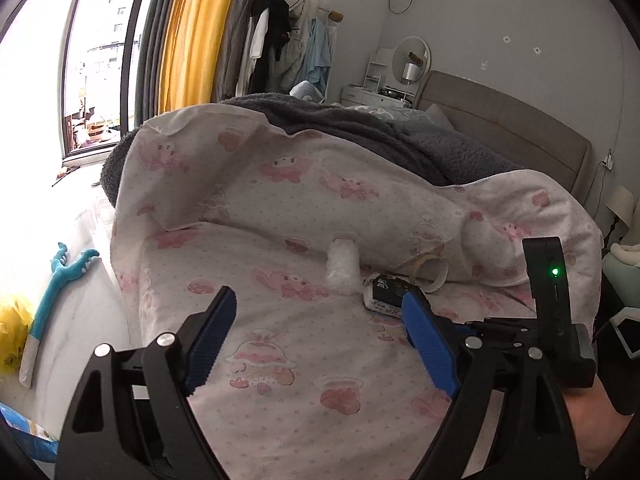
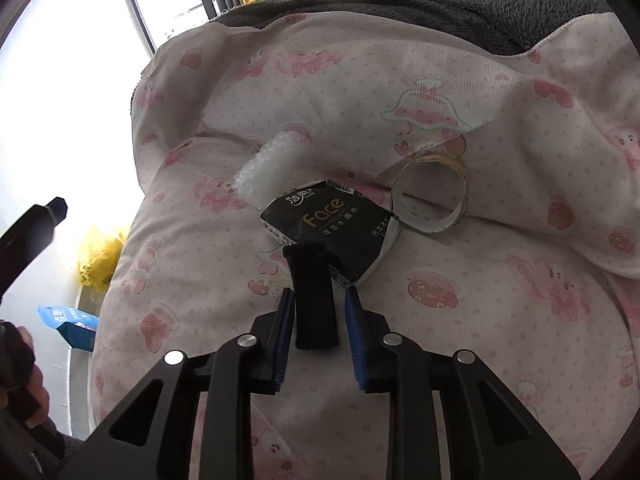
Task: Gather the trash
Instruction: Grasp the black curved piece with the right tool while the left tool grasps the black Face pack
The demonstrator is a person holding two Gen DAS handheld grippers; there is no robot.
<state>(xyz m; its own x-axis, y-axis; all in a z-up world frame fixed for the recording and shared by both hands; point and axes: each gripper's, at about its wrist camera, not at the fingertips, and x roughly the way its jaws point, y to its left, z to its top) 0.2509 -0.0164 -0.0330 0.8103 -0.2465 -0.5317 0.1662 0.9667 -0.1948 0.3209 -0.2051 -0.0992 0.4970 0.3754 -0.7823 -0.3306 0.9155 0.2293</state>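
The right claw (image 2: 318,300) has narrowed around a small black rectangular block (image 2: 314,296); contact unclear. Just ahead on the pink-patterned bed quilt (image 2: 500,312) lies a crumpled black tissue packet (image 2: 332,224). The left claw (image 1: 320,320) gapes wide, empty.

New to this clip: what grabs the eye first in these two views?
The black tissue packet lies mid-bed on the pink cartoon-print quilt, a bubble-wrap roll beside it and an empty tape ring on its other side. The right gripper hovers just short of the packet, a small black object between its fingers. The left gripper is wide open.
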